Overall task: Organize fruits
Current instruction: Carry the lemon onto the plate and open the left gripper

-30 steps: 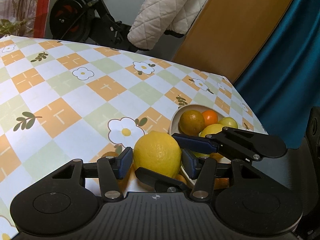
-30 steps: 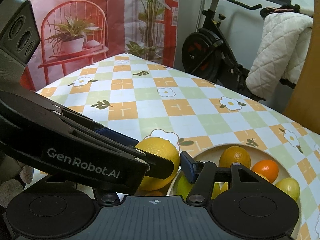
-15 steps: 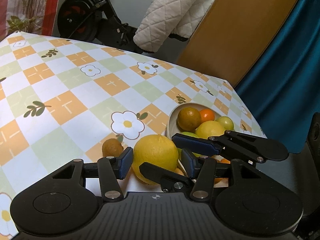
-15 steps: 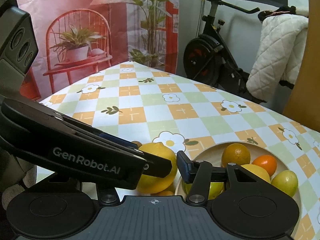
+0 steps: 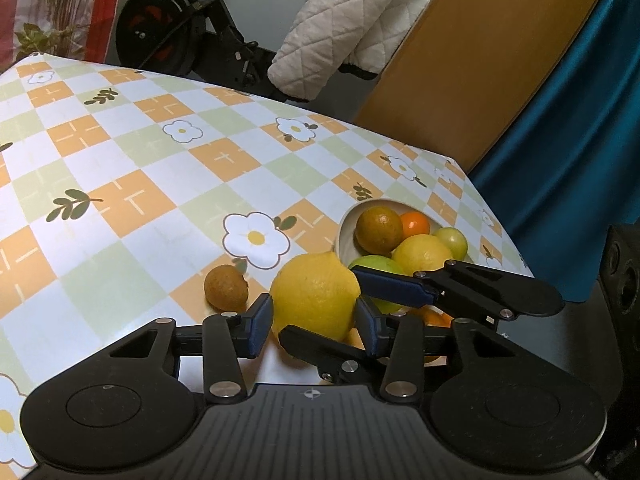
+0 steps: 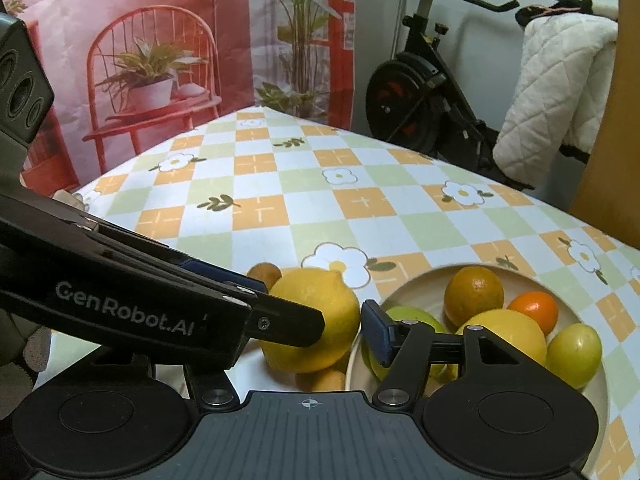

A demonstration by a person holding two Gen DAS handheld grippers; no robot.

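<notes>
A large yellow lemon (image 5: 316,292) sits between the blue pads of my left gripper (image 5: 314,326). Its jaws are closing and both pads touch the lemon's sides. My right gripper (image 6: 326,332) straddles the same lemon from the other side. Its jaws are opening, and a thin gap shows between its right pad (image 6: 376,334) and the peel. Its left finger is hidden behind the left gripper's arm. Just right of the lemon stands a cream bowl (image 5: 343,232) holding several citrus fruits, including a dull orange (image 5: 379,229). A small brown fruit (image 5: 225,291) lies on the checked cloth.
The table's right edge (image 5: 500,220) runs close behind the bowl, with a teal curtain (image 5: 560,160) beyond it. An exercise bike (image 6: 412,108) and a white quilt (image 5: 352,28) stand past the far edge. A small orange fruit (image 6: 322,380) lies under the lemon.
The left pads have drawn in from a visible gap onto the lemon. The right gripper's pad has eased away from it. The brown fruit has come into view left of the lemon.
</notes>
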